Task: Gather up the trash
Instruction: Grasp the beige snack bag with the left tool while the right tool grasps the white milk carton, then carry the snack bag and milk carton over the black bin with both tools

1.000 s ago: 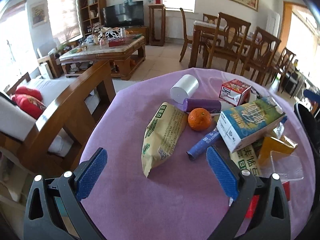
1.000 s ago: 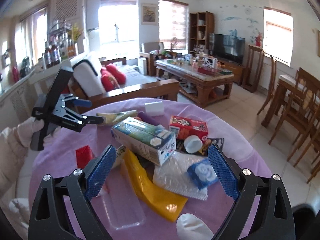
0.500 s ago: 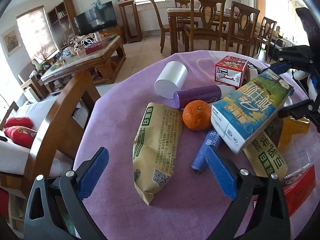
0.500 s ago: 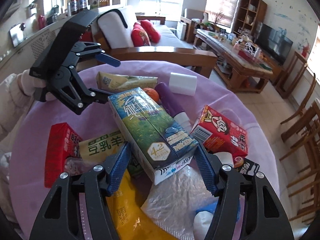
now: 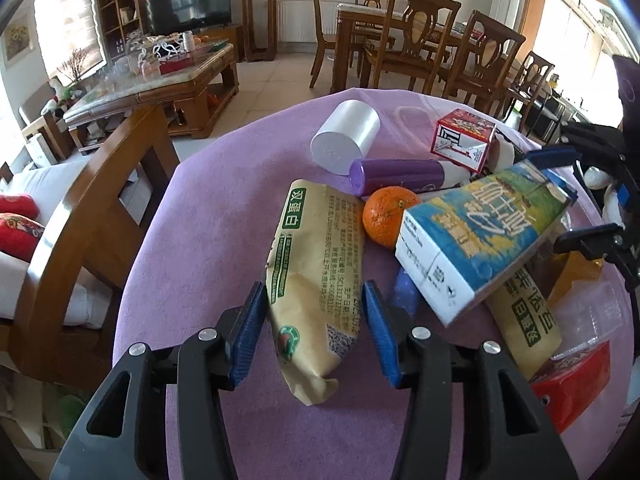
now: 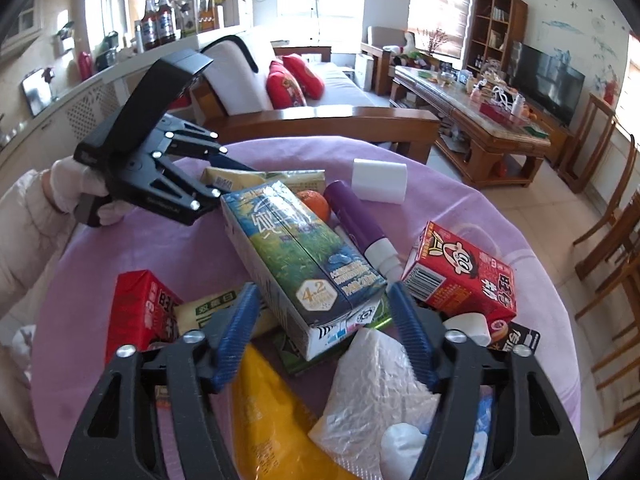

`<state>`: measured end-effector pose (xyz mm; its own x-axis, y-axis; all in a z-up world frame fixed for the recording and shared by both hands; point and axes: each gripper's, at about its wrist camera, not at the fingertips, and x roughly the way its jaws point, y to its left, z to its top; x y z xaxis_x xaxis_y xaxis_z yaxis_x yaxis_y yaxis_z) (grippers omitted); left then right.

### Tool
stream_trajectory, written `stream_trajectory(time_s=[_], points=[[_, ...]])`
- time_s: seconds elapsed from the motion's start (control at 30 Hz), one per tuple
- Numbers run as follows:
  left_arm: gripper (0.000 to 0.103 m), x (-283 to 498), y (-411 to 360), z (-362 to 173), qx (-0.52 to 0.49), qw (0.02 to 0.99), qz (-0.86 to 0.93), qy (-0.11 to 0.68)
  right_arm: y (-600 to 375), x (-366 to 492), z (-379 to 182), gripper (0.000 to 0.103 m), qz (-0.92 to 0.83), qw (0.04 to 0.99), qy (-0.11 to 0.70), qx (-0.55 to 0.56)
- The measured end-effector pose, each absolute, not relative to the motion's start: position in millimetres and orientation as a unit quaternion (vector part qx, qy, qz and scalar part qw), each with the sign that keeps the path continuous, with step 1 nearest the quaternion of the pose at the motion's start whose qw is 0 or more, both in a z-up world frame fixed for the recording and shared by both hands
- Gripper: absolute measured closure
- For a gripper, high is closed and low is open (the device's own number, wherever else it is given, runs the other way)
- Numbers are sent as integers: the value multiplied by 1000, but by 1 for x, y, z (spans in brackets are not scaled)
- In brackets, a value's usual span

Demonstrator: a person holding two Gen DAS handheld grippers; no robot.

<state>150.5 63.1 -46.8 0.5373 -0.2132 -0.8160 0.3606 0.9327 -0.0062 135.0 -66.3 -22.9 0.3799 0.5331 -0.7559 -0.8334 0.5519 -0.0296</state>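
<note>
The left hand-held gripper [image 5: 314, 318] is closing around the tan paper snack bag [image 5: 316, 276] lying on the purple-clothed tabletop [image 5: 208, 216] — pads not yet pressing. The right hand-held gripper [image 6: 320, 328] is opening slightly, straddling the blue-green milk carton [image 6: 298, 264] — likely resettling its hold.

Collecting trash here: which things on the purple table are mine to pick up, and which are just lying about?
Likely trash:
- tan paper snack bag, between the closing left gripper
- blue-green milk carton, between the opening right gripper
- red drink box
- crinkled clear plastic bag
- yellow pouch

Probably lying about:
- whole orange
- purple tube
- white cylinder
</note>
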Motion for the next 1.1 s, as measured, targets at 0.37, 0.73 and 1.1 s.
stream_trajectory(time_s=[0.37,0.73,1.1], points=[[60,145,76,-42,35,879,-175,442,-61,143,-24,50,450,796,365,-176],[60,105,80,-7,7,913,-149,380,-93,103,14,54,443,828,327,-102],[60,61,43,27,-6,925,-178,335,-152,52,48,54,416,865,280,-19]])
